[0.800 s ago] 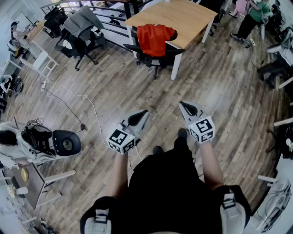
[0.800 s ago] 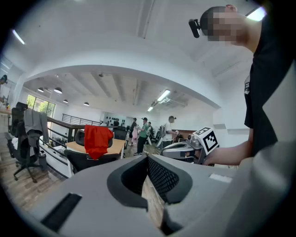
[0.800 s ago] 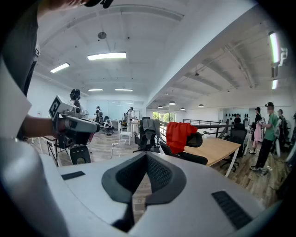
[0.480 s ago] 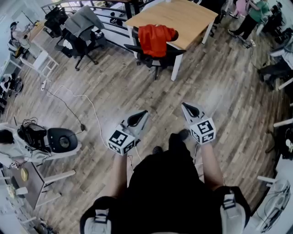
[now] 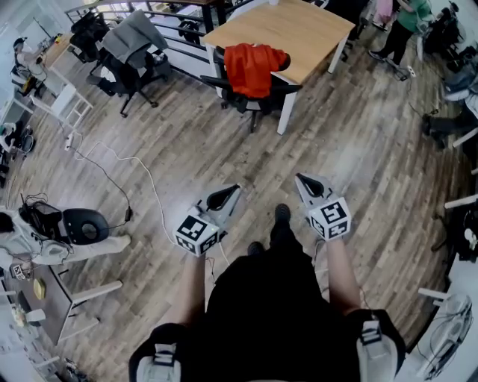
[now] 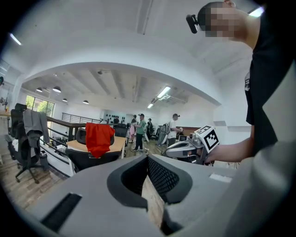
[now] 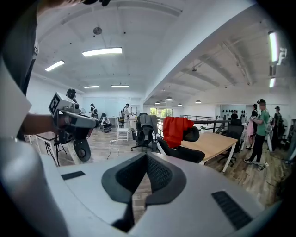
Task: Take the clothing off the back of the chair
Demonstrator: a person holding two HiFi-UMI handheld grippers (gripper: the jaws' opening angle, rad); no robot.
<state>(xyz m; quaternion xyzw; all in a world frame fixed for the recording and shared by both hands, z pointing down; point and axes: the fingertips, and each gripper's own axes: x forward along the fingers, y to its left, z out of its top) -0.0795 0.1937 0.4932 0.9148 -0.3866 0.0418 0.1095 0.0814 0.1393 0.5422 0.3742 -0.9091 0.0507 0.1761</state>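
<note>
- The left gripper [image 5: 232,189] is held low in front of the person. Its two jaws are pressed together with nothing in them.
- The right gripper [image 5: 299,179] is near it, on its right. It is closed tight too and holds nothing.
- Both grippers point forward over the wood floor [image 5: 179,142].
- A thin white cable [image 5: 146,173] lies on the floor, off to the left of the left gripper.
- The red clothing [image 5: 252,66] is far ahead, well apart from both grippers. Neither gripper touches it.
- It hangs over the back of a black chair [image 5: 250,95].
- The chair stands at the near edge of the wooden table [image 5: 299,30].
- Farther left, a grey jacket [image 5: 134,33] hangs on another chair.
- Some people [image 5: 403,22] stand past the table's far right corner.
</note>
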